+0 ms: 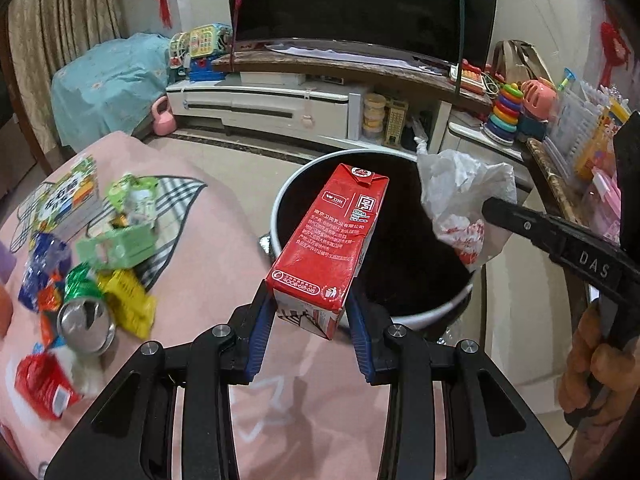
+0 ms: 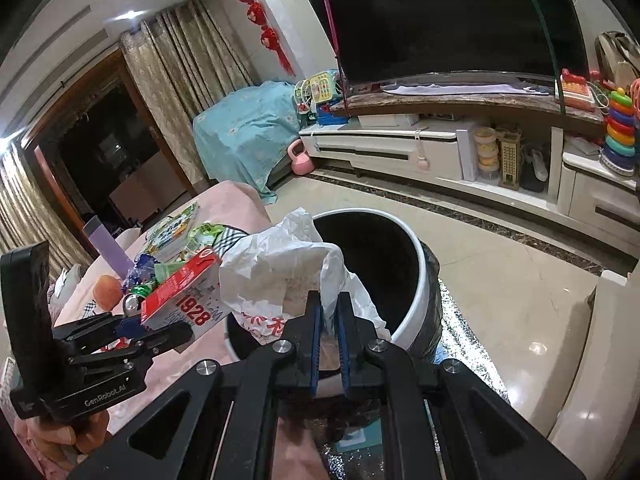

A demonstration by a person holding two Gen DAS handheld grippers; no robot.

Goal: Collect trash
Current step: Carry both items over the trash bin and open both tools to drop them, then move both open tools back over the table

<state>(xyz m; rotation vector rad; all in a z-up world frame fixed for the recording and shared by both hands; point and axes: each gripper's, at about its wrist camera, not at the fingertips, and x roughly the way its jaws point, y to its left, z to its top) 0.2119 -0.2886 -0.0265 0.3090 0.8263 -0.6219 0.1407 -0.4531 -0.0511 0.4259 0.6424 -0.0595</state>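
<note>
My left gripper [image 1: 311, 312] is shut on a red milk carton [image 1: 332, 240] and holds it over the near rim of the round trash bin [image 1: 436, 312], white outside and black inside. My right gripper [image 2: 329, 312] is shut on a crumpled white plastic bag [image 2: 280, 268] with red print, held over the bin [image 2: 416, 280]. The bag also shows in the left wrist view [image 1: 460, 196], at the bin's right side. The carton shows in the right wrist view [image 2: 184, 296], left of the bag.
A pink-covered table [image 1: 224, 248] at the left carries more trash: green and yellow wrappers [image 1: 124, 280], a metal can [image 1: 86, 324], a red pack [image 1: 44, 384]. A TV cabinet [image 1: 280, 108] and toys stand beyond the bin.
</note>
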